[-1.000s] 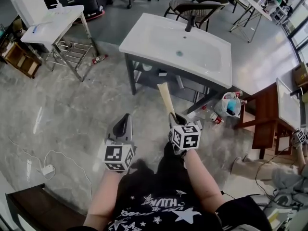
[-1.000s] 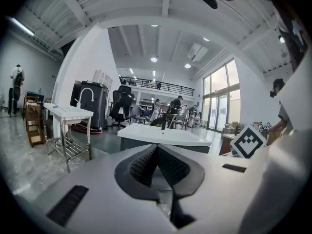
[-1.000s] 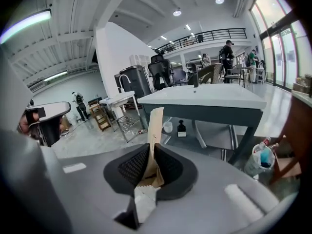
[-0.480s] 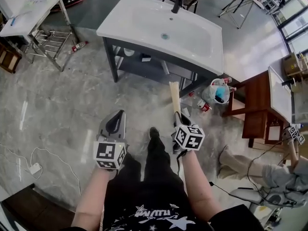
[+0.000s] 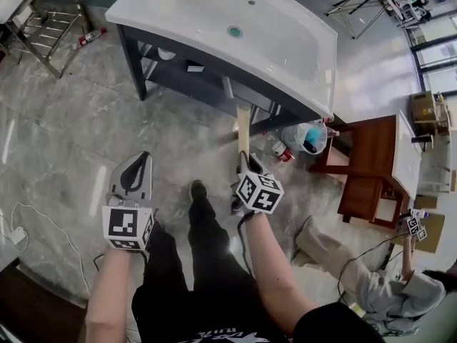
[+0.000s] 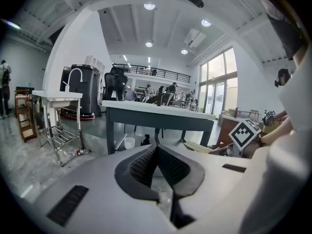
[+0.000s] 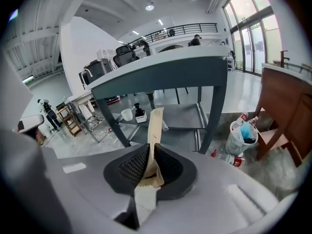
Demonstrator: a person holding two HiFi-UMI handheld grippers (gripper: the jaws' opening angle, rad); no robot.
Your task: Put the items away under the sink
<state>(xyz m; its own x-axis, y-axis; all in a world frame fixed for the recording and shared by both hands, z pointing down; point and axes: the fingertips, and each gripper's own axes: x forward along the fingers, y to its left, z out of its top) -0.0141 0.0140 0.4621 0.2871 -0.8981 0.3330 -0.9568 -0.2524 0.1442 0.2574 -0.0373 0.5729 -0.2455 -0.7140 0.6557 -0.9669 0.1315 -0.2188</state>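
Observation:
My right gripper (image 5: 243,160) (image 7: 150,156) is shut on a flat tan paper pouch (image 5: 243,126) (image 7: 155,125), which sticks up between the pads and points toward the sink stand. The white sink (image 5: 214,21) rests on a dark frame with a low grey shelf (image 7: 181,114) (image 5: 187,83) under it. On that shelf stand a white cup (image 7: 126,114) (image 6: 129,143) and a black pump bottle (image 7: 140,112) (image 6: 145,140). My left gripper (image 5: 143,160) (image 6: 156,151) hangs to the left of the person's legs, shut, with nothing between its pads.
A white mesh basket (image 7: 242,136) (image 5: 303,137) of rubbish stands right of the sink frame, with bottles (image 5: 281,151) lying by it. A brown wooden table (image 5: 373,164) (image 7: 288,104) is further right. A metal rack (image 5: 37,21) stands far left. Another person crouches at the lower right.
Both grippers have sunk and come nearer the sink stand, which now fills more of the top of the head view. The right gripper still grips the pouch.

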